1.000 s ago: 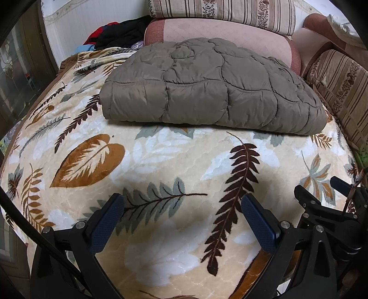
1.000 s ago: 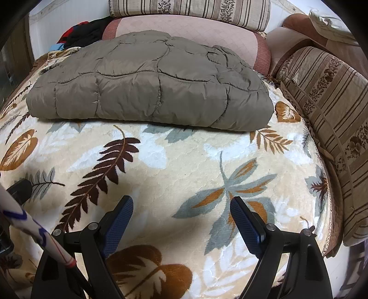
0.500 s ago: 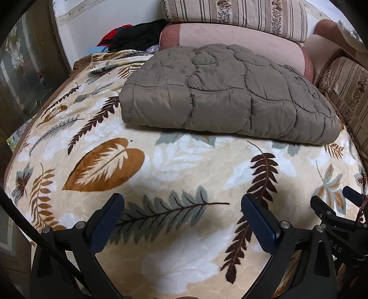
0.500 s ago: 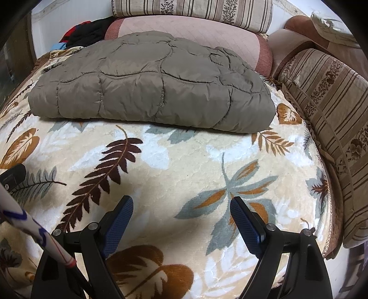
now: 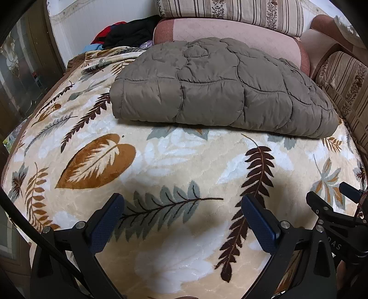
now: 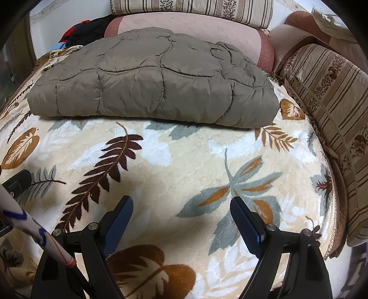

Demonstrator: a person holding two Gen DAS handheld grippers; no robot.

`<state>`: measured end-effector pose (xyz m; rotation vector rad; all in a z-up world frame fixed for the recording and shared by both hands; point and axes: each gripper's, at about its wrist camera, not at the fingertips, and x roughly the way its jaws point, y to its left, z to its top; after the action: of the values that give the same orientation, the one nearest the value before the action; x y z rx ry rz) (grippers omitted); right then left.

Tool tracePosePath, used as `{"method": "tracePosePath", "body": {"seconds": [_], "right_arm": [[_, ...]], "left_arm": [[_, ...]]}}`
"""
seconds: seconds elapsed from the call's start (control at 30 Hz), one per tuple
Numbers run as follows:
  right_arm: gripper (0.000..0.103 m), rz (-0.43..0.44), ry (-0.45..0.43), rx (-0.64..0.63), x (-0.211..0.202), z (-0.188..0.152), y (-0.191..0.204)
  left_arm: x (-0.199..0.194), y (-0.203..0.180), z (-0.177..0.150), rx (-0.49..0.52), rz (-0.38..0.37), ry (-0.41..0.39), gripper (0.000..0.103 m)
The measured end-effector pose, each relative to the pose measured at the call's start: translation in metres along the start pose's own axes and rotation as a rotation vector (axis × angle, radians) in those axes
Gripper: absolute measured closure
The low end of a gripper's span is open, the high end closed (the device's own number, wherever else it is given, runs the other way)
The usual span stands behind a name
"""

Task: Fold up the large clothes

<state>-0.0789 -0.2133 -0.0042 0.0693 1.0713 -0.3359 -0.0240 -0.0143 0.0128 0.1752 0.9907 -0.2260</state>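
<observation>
Leaf-patterned blanket [image 5: 161, 161] covered the bed. Striped cushions [image 6: 326, 96] lined 12 and 3 o'clock. White wall [image 5: 103, 20] stood at 11; piled clothes [image 5: 128, 34] lay below it.

Taupe quilted jacket [image 5: 220, 85] on cream (leaf-patterned) blanket [image 5: 184, 161].

Folded quilted jacket [image 6: 151, 80] beyond wide-spread, empty right gripper [image 6: 181, 204].

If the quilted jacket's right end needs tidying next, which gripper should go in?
Probably the right gripper. It is open and empty, and the quilted jacket has its right end nearer centre in that view. The left gripper, also open, faces the jacket's left end.
</observation>
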Motion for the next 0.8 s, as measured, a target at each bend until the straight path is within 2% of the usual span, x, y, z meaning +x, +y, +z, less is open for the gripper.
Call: {"method": "tracePosePath", "body": {"seconds": [0.8], "right_arm": [[0.013,0.008,-0.024,0.007,-0.0001,0.0026,0.0009]], "left_arm": [[0.0033,-0.0101,-0.0010,0.030,-0.020,0.004,0.002]]}}
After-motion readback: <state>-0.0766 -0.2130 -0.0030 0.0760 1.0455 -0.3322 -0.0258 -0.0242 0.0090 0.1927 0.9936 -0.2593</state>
